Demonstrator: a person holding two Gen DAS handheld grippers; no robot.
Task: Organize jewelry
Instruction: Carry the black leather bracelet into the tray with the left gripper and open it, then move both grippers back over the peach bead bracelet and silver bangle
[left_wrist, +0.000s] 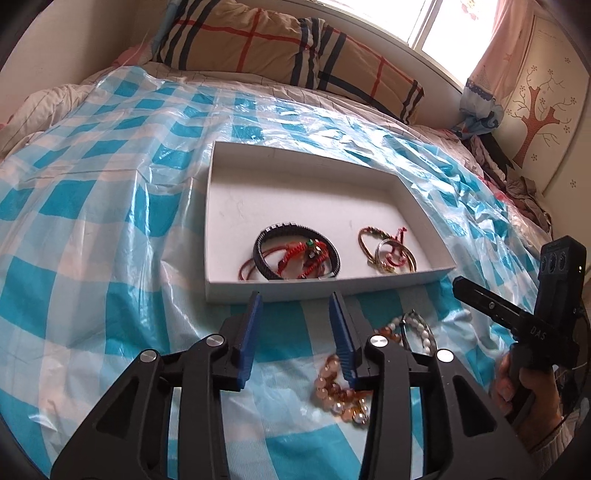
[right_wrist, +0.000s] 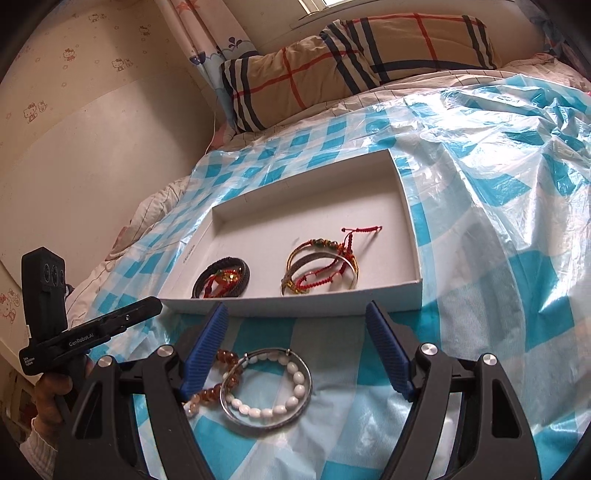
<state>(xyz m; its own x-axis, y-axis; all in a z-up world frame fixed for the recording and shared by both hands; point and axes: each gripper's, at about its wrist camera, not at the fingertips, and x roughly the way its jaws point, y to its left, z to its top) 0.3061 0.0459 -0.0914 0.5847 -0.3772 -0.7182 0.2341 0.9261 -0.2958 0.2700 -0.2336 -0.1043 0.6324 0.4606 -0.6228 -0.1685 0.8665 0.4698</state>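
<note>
A white shallow box (left_wrist: 218, 291) (right_wrist: 413, 295) lies on the checked sheet. It holds a black bracelet tangled with red cords (left_wrist: 295, 254) (right_wrist: 221, 280) and a heap of gold and silver bangles with a red cord (left_wrist: 388, 251) (right_wrist: 321, 273). In front of the box lie an amber bead bracelet (left_wrist: 340, 395) (right_wrist: 210, 391), a white bead bracelet (right_wrist: 291, 391) (left_wrist: 424, 332) and a silver bangle (right_wrist: 266, 424). My left gripper (left_wrist: 295, 299) is open and empty above the sheet, left of the amber beads. My right gripper (right_wrist: 295, 310) is open wide and empty above the white beads and bangle.
The blue and white checked plastic sheet (left_wrist: 92, 221) (right_wrist: 517, 221) covers a bed. A plaid pillow (left_wrist: 288, 48) (right_wrist: 354, 55) lies at the head. Walls and curtains stand to the sides. Clothes (left_wrist: 517, 184) are heaped at the right edge.
</note>
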